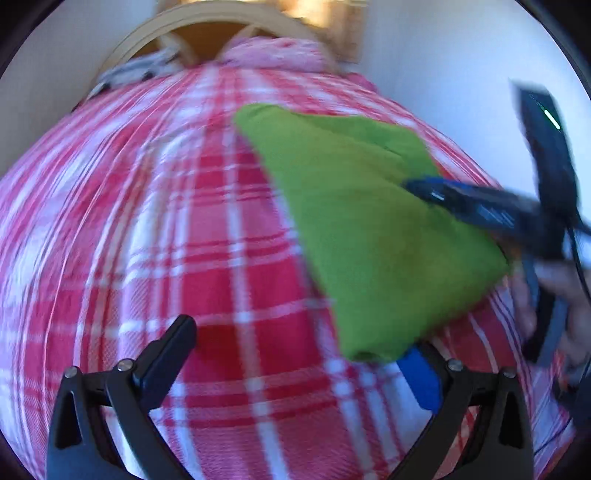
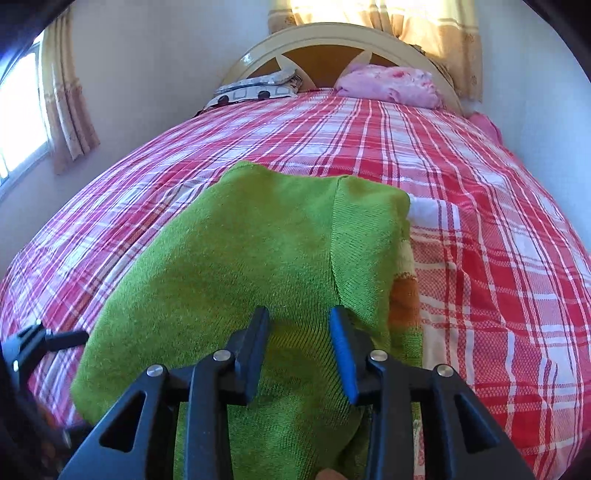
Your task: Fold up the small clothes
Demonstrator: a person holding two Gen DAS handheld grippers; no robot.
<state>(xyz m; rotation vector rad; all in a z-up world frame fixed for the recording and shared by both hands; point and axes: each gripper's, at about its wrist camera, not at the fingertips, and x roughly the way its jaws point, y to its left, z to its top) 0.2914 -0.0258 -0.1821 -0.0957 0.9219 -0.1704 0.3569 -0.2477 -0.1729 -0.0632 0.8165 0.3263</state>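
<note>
A green knitted garment [image 1: 369, 221] lies folded on the red and white checked bedspread [image 1: 166, 229]. In the left wrist view my left gripper [image 1: 299, 350] is open, its left finger over bare bedspread and its right, blue-padded finger partly hidden under the garment's near corner. My right gripper [image 1: 424, 188] shows there too, reaching onto the garment from the right. In the right wrist view my right gripper [image 2: 299, 350] is part open, its fingers [image 2: 341, 354] standing over the garment [image 2: 258, 258]. An orange and cream patch [image 2: 406, 291] shows at the garment's right edge.
A pink bundle [image 2: 391, 85] and a patterned pillow [image 2: 258, 86] lie by the curved cream headboard [image 2: 332, 33]. A curtained window [image 2: 22, 110] is at left; a white wall [image 2: 535, 92] runs along the bed's right side.
</note>
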